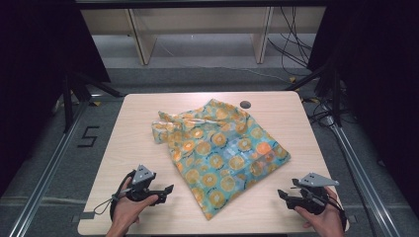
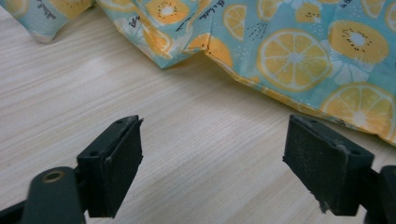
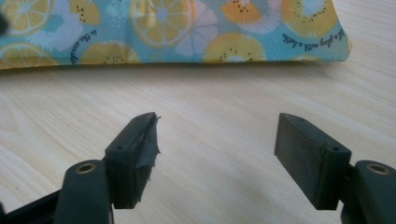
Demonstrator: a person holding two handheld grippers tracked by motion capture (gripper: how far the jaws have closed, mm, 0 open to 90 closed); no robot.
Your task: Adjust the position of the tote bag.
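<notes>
Grey floor surrounds a light wooden desk (image 1: 143, 123) seen from above, with black curtains at both sides, pale furniture legs at the back and cables trailing on the floor at the upper right. On the floor to the left of the desk a black mark shaped like the figure 5 (image 1: 88, 137) is visible. Near the desk's far edge sits a small dark round spot (image 1: 245, 104).

Across the middle of the desk lies a crumpled piece of cloth (image 1: 222, 153), turquoise with a print of orange and yellow citrus slices. Its far left part is bunched into folds; the rest spreads flatter toward the near edge and the right.

A person's hands enter from the bottom. The left hand-held gripper (image 1: 165, 190) rests low over the desk just left of the cloth's near edge, apart from it. In the left gripper view its two black jaws stand wide apart over bare wood, holding nothing, with the cloth's edge ahead of them.

The right hand-held gripper (image 1: 282, 194) sits near the desk's front right, to the right of the cloth and apart from it. In the right gripper view its jaws are likewise spread wide and empty, with a straight folded edge of the cloth lying ahead.
</notes>
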